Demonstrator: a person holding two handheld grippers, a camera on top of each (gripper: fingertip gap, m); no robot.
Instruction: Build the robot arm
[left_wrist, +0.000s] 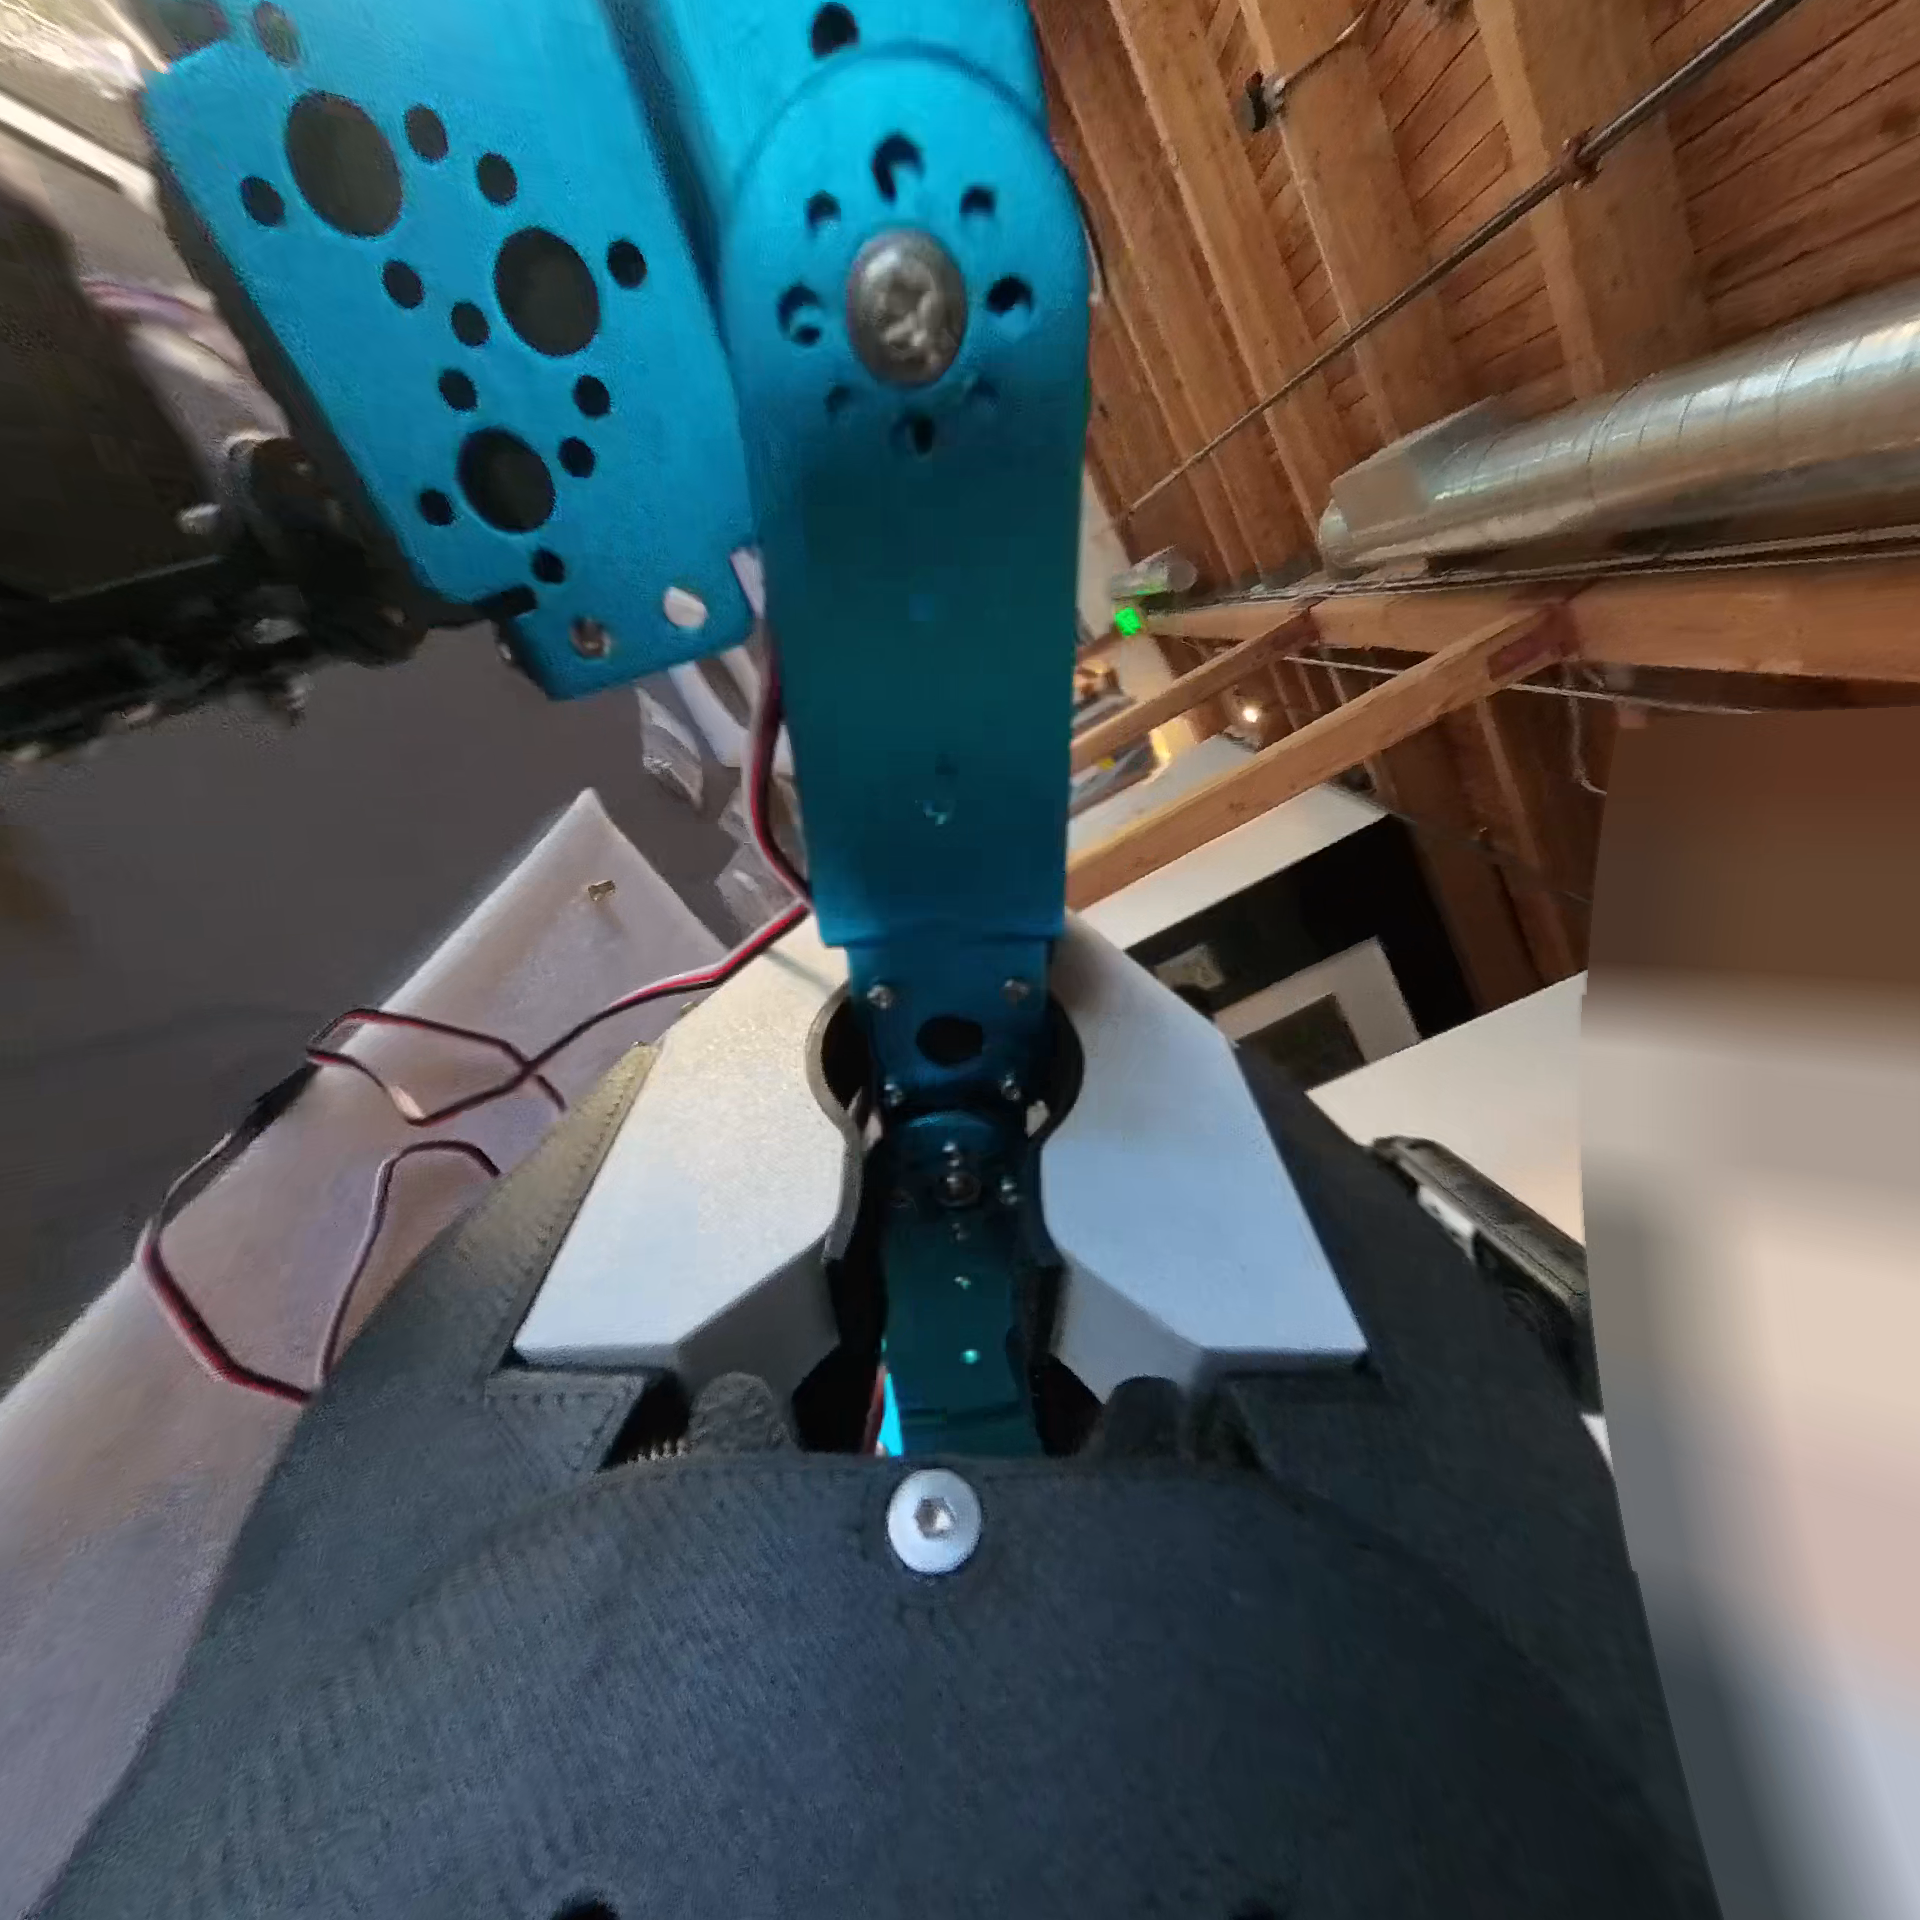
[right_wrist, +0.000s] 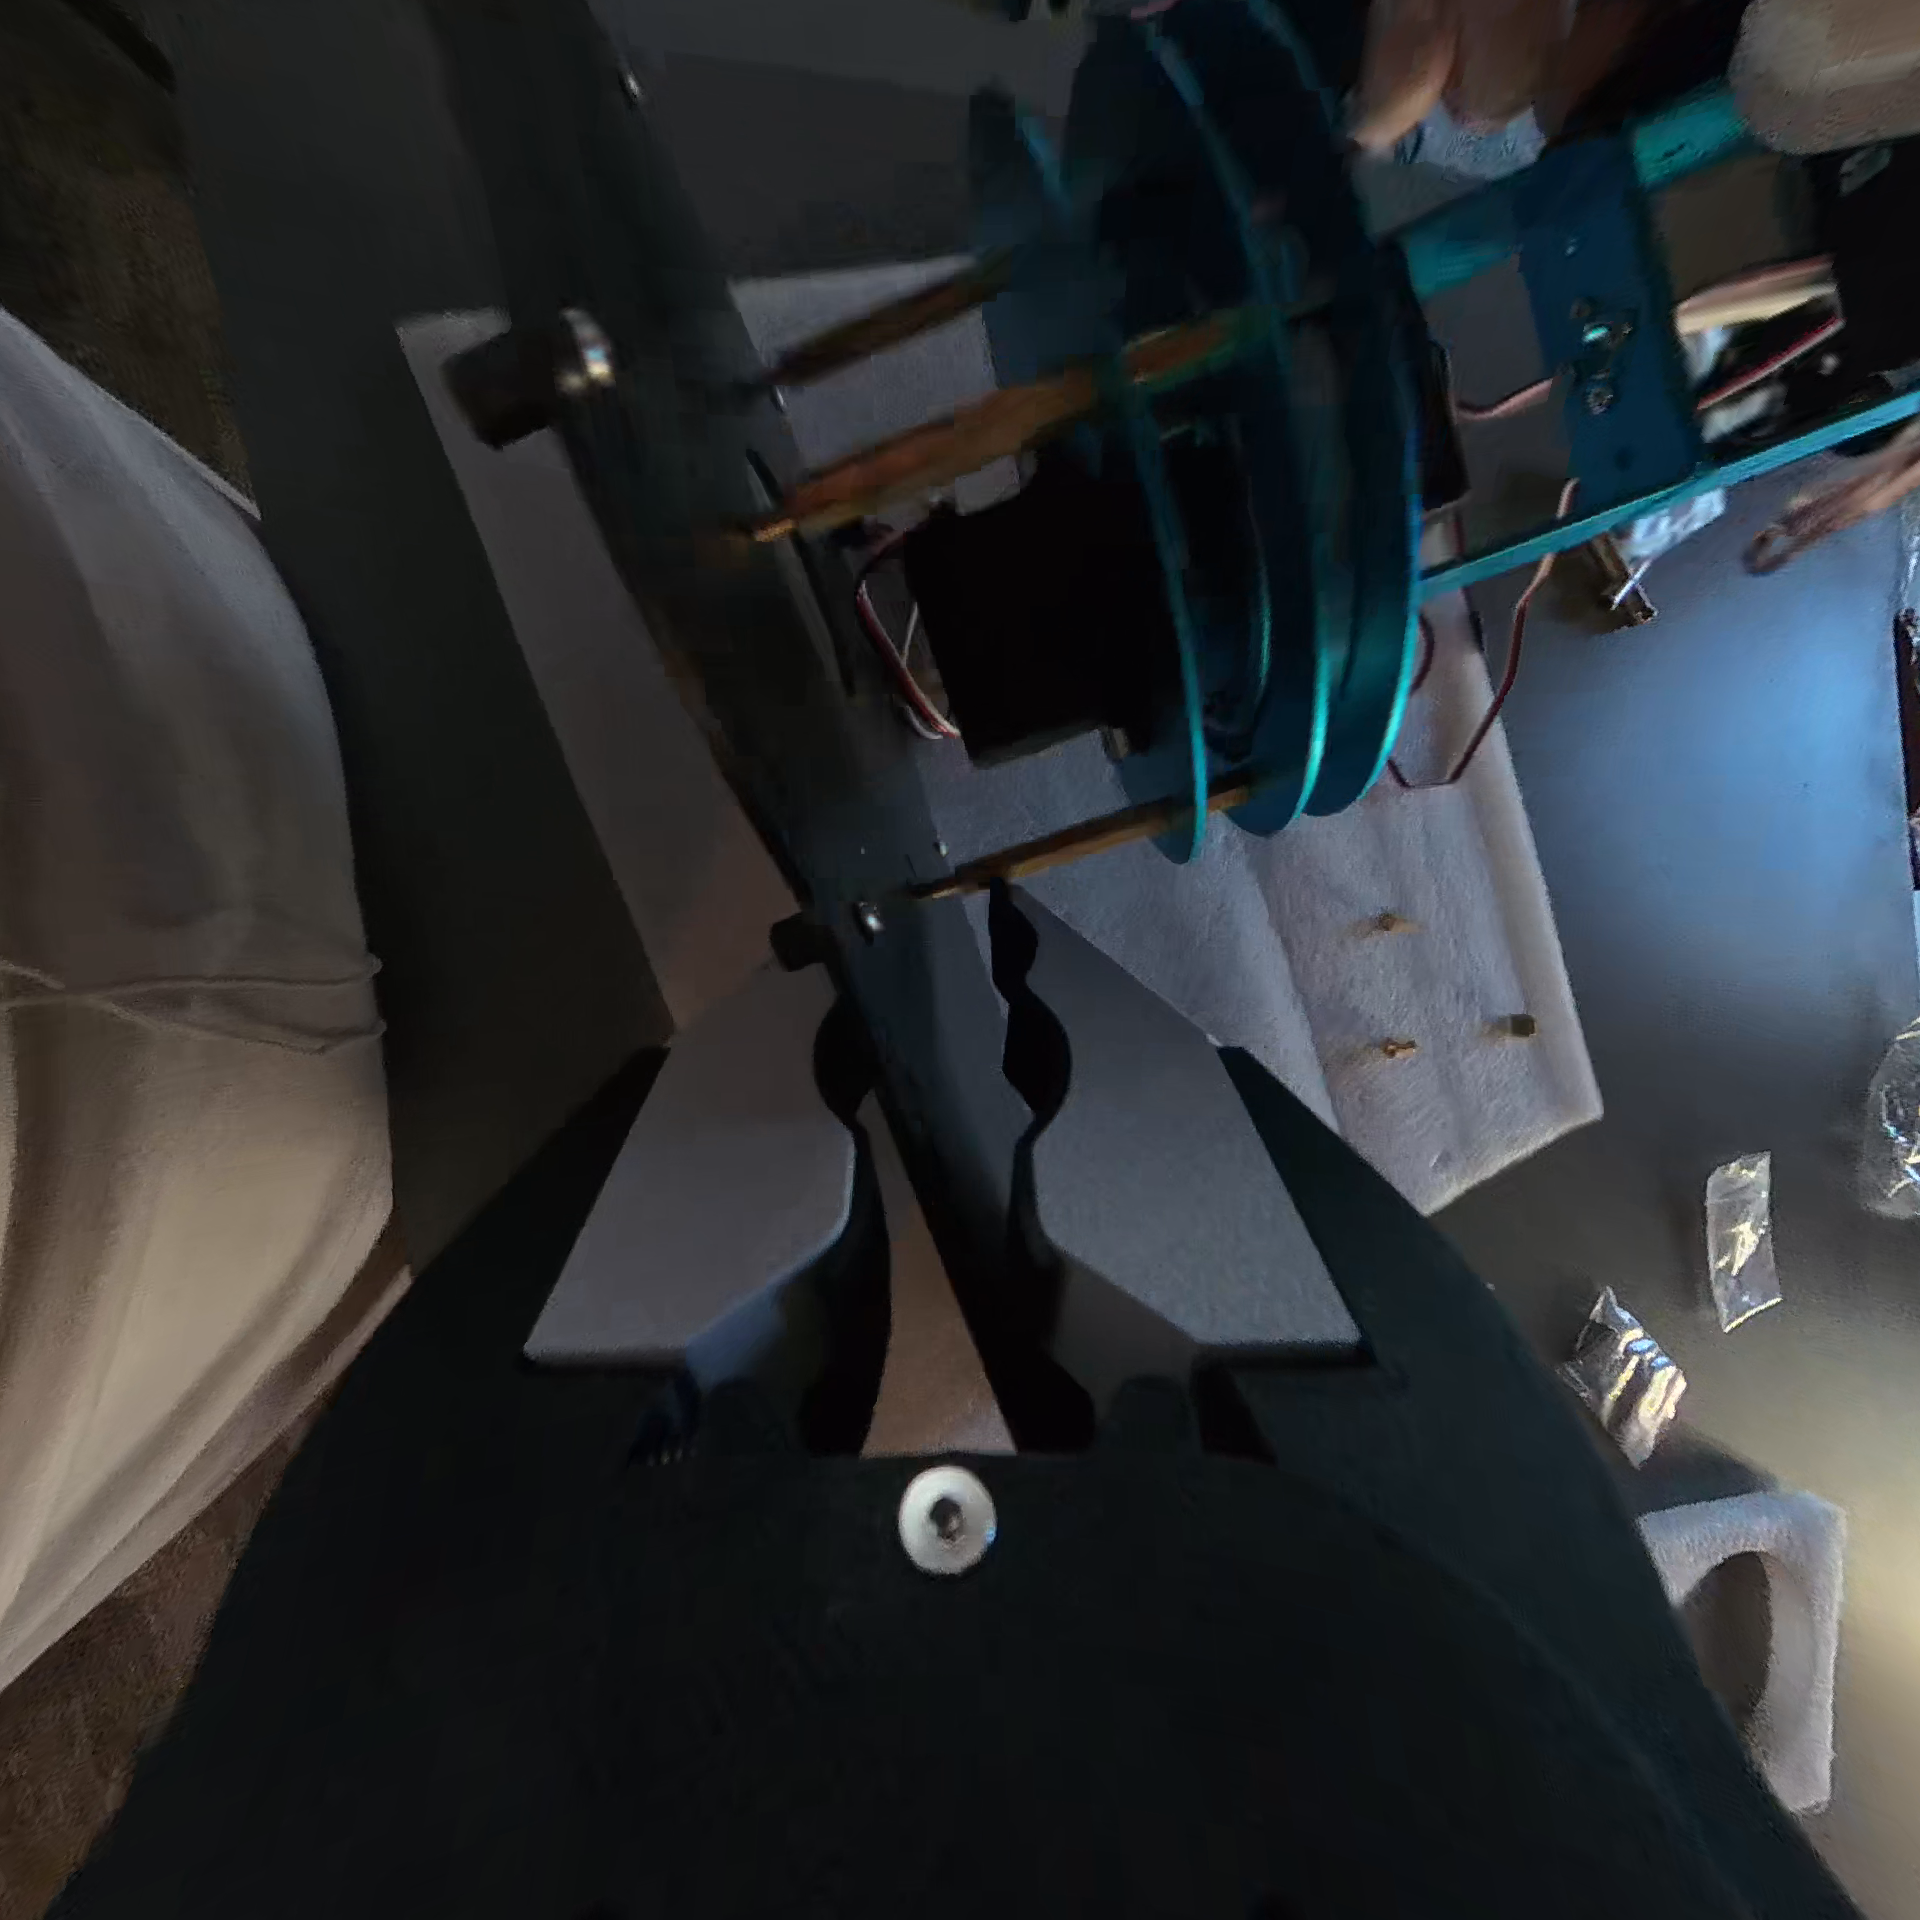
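In the left wrist view, my left gripper (left_wrist: 951, 1049) has its white fingers (left_wrist: 707, 1195) shut on the narrow lower end of a blue metal arm link (left_wrist: 935, 675) of a small robot arm kit. A blue bracket with holes (left_wrist: 447, 343) sits at the link's upper left. Red and black servo wires (left_wrist: 416, 1091) trail off to the left. In the right wrist view, my right gripper (right_wrist: 920, 997) is shut on the edge of the kit's dark base plate (right_wrist: 582, 675). Brass standoffs (right_wrist: 1091, 842) join the plate to blue discs (right_wrist: 1299, 520), with a black servo (right_wrist: 1039, 623) between them.
A white foam sheet (right_wrist: 1403, 987) lies on the dark table with loose brass standoffs (right_wrist: 1392, 1049) on it. Small plastic bags (right_wrist: 1740, 1236) and a foam piece (right_wrist: 1756, 1642) lie to the right. A person's white garment (right_wrist: 156, 831) is at left, a hand (right_wrist: 1403, 83) at the top. Wooden beams and a metal duct (left_wrist: 1662, 436) are overhead. There is about 20 cm between the tips of the two grippers.
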